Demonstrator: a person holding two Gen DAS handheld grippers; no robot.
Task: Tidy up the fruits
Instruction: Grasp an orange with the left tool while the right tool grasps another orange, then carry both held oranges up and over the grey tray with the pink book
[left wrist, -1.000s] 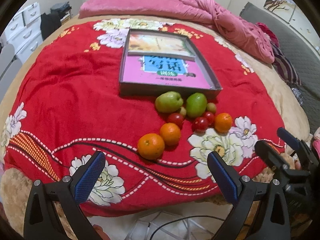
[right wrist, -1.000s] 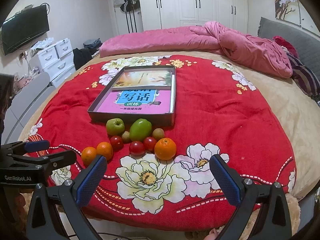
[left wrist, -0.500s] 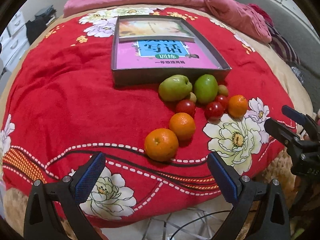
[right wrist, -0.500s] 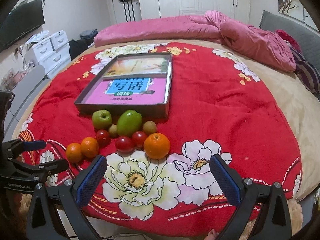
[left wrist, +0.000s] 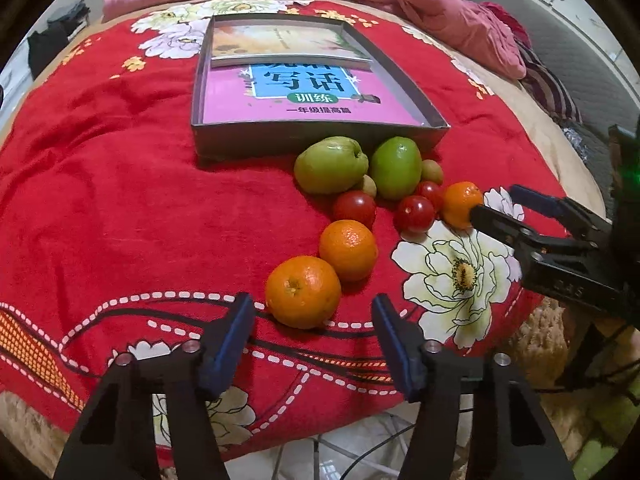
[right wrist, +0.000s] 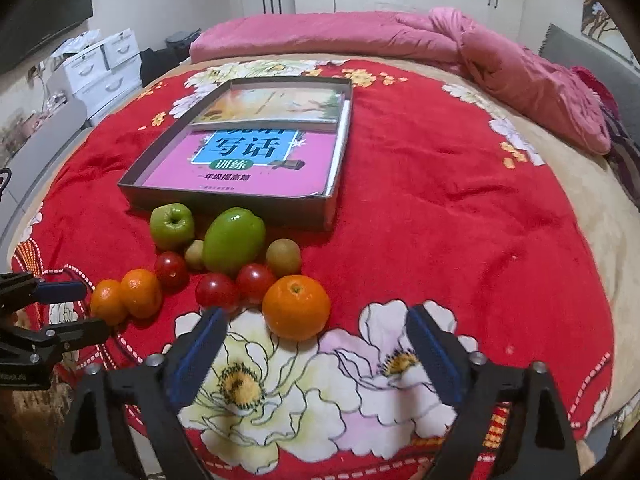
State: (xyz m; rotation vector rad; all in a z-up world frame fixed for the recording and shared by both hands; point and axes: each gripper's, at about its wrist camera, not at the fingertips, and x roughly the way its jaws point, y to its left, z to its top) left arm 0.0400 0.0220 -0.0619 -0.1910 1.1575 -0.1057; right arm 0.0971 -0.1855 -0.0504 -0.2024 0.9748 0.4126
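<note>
Fruit lies on a red flowered blanket before a shallow grey box (left wrist: pixel 320 142) holding books. The nearest orange (left wrist: pixel 303 291) sits just beyond my open left gripper (left wrist: pixel 314 340), with a second orange (left wrist: pixel 348 249) behind it. Two green fruits (left wrist: pixel 331 165) (left wrist: pixel 395 168), three red tomatoes (left wrist: pixel 354 208) and small brownish fruits lie near the box. In the right wrist view a third orange (right wrist: pixel 297 307) lies just ahead of my open right gripper (right wrist: pixel 316 354). Both grippers are empty. The box also shows in the right wrist view (right wrist: pixel 228 204).
A crumpled pink duvet (right wrist: pixel 520 76) lies across the far side of the bed. White drawers (right wrist: pixel 100 68) stand at the left wall. The bed edge drops off right under both grippers. The right gripper also shows at the right of the left wrist view (left wrist: pixel 500 210).
Both grippers have moved forward and lower toward the fruit. The left gripper's fingers stand closer together than before. The fruit has not moved.
</note>
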